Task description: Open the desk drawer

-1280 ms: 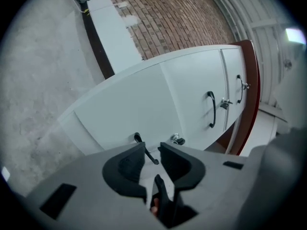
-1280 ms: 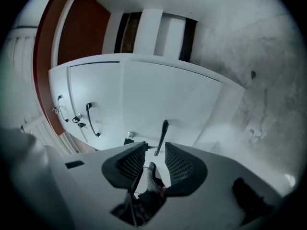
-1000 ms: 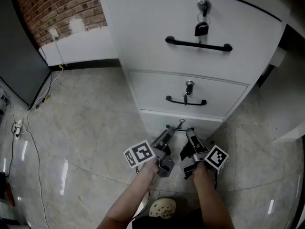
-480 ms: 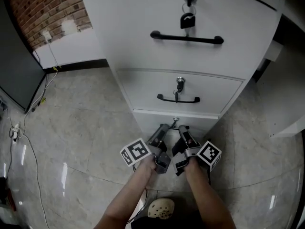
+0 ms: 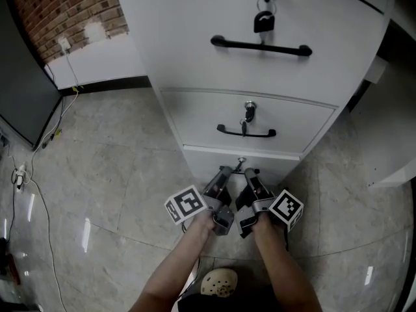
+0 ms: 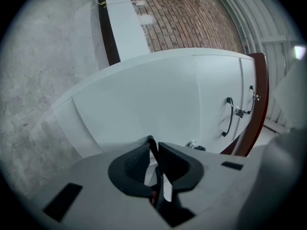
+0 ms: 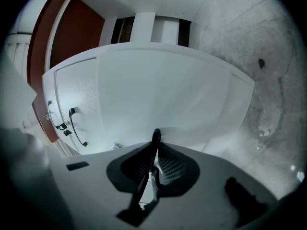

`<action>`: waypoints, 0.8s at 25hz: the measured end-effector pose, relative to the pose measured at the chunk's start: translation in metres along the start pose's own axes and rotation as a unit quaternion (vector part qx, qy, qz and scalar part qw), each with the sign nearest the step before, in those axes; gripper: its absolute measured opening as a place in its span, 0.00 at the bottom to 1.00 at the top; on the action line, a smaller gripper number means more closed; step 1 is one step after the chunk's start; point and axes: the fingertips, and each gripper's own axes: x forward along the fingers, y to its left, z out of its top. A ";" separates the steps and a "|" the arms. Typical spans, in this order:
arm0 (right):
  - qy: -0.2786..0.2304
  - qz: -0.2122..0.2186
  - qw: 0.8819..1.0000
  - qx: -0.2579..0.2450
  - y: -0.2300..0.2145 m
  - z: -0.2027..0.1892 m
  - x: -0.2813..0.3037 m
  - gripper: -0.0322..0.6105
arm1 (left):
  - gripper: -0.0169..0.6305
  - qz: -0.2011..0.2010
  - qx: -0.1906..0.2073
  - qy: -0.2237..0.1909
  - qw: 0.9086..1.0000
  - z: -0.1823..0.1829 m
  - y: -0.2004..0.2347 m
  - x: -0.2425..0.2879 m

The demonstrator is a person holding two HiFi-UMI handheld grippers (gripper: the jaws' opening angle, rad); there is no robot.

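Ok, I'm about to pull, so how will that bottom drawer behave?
The bottom drawer looks rigid and flush, so it should slide straight. Its thin handle, on which left tongs and right tongs have just closed, looks smooth; the grip could slip. Near the floor, tipping seems unlikely.

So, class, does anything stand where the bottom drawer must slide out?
Nothing loose does. Only the person is there: the left gripper and right gripper, tongs just closing onto the handle of the bottom drawer, and a shoe farther back.
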 end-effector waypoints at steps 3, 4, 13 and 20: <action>-0.002 -0.007 1.000 -0.004 -0.001 -0.001 -0.001 0.11 | 0.12 0.003 0.005 0.002 1.000 -0.001 0.000 -0.001; 0.000 -0.011 1.000 -0.014 0.000 -0.001 -0.001 0.12 | 0.12 0.007 0.014 0.005 1.000 -0.002 0.000 -0.001; -0.003 -0.017 1.000 -0.026 0.001 -0.010 -0.012 0.12 | 0.12 0.015 0.029 0.020 0.999 -0.008 -0.002 -0.014; 0.001 -0.038 0.999 -0.024 0.002 -0.026 -0.033 0.12 | 0.12 0.019 0.031 0.028 0.999 -0.021 -0.006 -0.035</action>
